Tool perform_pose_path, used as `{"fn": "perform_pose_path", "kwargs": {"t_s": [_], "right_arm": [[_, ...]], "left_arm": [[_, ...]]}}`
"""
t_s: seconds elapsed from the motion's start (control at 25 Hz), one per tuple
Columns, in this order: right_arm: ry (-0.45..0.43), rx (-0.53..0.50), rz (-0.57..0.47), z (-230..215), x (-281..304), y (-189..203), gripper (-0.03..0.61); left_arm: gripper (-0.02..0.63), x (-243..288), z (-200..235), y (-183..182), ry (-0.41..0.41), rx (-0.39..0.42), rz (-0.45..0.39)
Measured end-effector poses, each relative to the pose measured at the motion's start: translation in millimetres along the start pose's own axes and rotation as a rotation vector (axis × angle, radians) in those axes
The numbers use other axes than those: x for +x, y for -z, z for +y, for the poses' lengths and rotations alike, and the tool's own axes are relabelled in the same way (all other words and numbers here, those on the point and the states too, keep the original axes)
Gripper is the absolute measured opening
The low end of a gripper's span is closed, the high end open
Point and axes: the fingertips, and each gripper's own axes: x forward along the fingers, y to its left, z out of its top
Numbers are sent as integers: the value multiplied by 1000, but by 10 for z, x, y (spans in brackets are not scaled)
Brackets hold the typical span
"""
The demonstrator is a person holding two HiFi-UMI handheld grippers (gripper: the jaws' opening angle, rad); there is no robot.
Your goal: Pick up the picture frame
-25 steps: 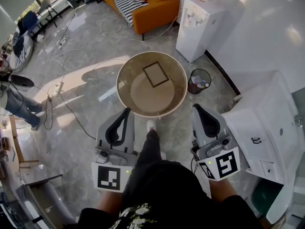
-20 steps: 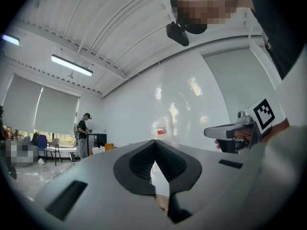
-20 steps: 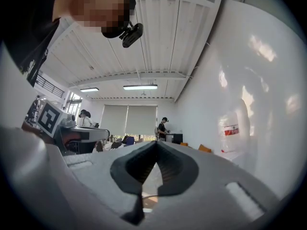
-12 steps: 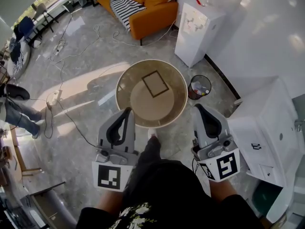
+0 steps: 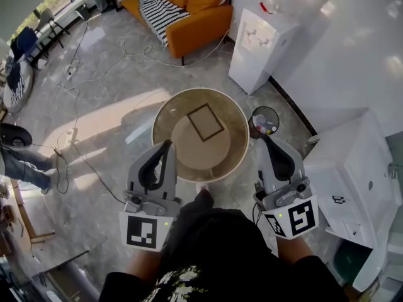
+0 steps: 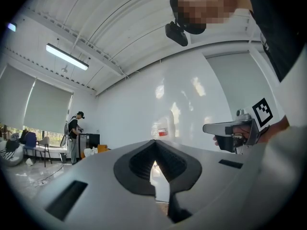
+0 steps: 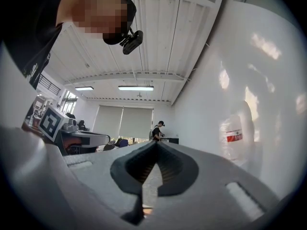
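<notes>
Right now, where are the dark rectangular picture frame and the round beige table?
picture frame (image 5: 206, 122): head view, the middle of its pane.
round beige table (image 5: 192, 156): head view, bare top in front of the frame.

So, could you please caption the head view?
Left gripper and right gripper, shut and empty, near round table holding picture frame.

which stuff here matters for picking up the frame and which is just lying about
For the job: frame, table under it, left gripper, right gripper (both shut, empty).

Lying about: sofa, striped blanket, water dispenser, bin, floor cables.
</notes>
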Motion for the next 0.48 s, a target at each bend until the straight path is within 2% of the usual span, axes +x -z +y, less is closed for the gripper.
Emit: {"fn": "perform_pose_path", "kwargs": {"t_s": [0.24,0.48], "right_arm": [[26,-20,24,-33,357,148,-6],[33,-28,48,-207,596,245,-6]], "left_arm": [[14,330,321,172,38,-32,1],[14,712,375,180,68,-43,-21]]}}
